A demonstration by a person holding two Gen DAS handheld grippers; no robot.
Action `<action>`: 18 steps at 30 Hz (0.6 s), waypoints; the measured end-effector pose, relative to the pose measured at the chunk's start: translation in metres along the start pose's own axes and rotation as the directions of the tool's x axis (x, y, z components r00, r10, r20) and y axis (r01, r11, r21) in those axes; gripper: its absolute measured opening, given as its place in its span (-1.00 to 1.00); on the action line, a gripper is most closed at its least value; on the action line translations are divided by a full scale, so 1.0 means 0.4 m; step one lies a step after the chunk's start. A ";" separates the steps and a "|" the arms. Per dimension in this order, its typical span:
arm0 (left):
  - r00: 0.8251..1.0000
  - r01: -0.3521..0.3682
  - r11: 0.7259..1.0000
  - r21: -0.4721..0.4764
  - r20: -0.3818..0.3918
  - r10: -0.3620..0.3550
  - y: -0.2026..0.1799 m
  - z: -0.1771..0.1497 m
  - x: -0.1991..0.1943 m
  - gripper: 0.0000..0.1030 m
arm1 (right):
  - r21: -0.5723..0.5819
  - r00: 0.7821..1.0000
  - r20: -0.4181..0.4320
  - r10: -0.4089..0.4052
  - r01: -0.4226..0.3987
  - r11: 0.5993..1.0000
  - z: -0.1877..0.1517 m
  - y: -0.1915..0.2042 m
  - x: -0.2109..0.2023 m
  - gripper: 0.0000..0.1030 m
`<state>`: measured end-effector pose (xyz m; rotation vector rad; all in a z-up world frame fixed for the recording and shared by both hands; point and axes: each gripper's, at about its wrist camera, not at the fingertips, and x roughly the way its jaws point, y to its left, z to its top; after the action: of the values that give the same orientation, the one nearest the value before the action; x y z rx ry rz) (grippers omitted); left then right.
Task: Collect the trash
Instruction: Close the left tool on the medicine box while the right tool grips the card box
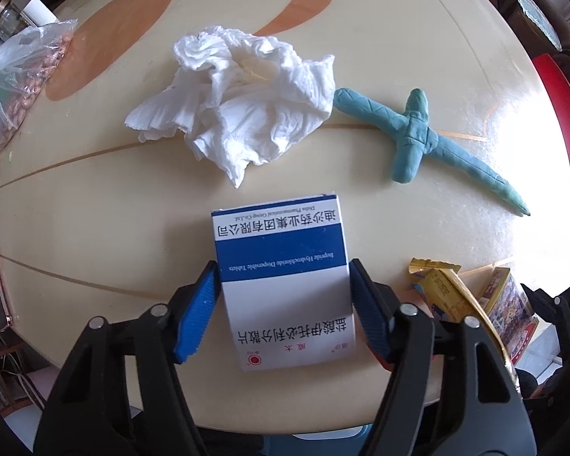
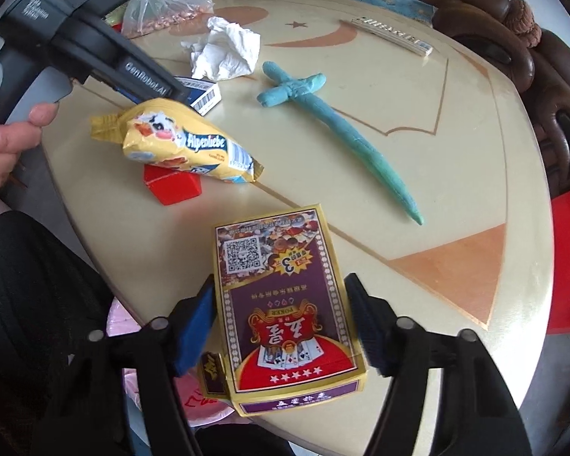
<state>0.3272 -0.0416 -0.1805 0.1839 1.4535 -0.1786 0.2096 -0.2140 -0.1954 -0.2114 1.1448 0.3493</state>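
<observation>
Left gripper point(image 1: 285, 288) clamped on medicine box point(image 1: 281, 277), near table point(image 1: 95, 197) edge. Right gripper point(image 2: 281, 311) straddling card box point(image 2: 285, 315) (contact unclear). Crumpled tissue point(image 1: 239, 98) far, candy wrapper point(image 2: 182, 144) left.

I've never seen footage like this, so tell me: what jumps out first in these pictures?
Each pair of tongs straddles a box near the table's front edge: the left tongs around a blue-and-white medicine box, the right tongs around a playing-card box. Farther back lie a crumpled white tissue and, to its right, a teal clay sword. A yellow Alpenliebe candy bag lies on a red box.
</observation>
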 end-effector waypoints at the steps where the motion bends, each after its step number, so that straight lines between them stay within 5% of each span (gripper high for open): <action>1: 1.000 -0.005 1.000 0.005 0.002 0.005 -0.003 -0.001 -0.002 0.23 | 0.003 1.000 -0.001 -0.005 0.005 1.000 0.001 -0.001 -0.001 0.24; 18: 0.996 -0.017 0.999 -0.031 0.088 0.020 0.076 -0.051 -0.107 0.21 | 0.126 0.996 0.056 -0.062 0.055 0.991 0.002 -0.034 -0.062 0.22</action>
<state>0.3096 -0.0069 -0.1395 0.1634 1.3658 -0.1478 0.2062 -0.2305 -0.1725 -0.1241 1.0947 0.2301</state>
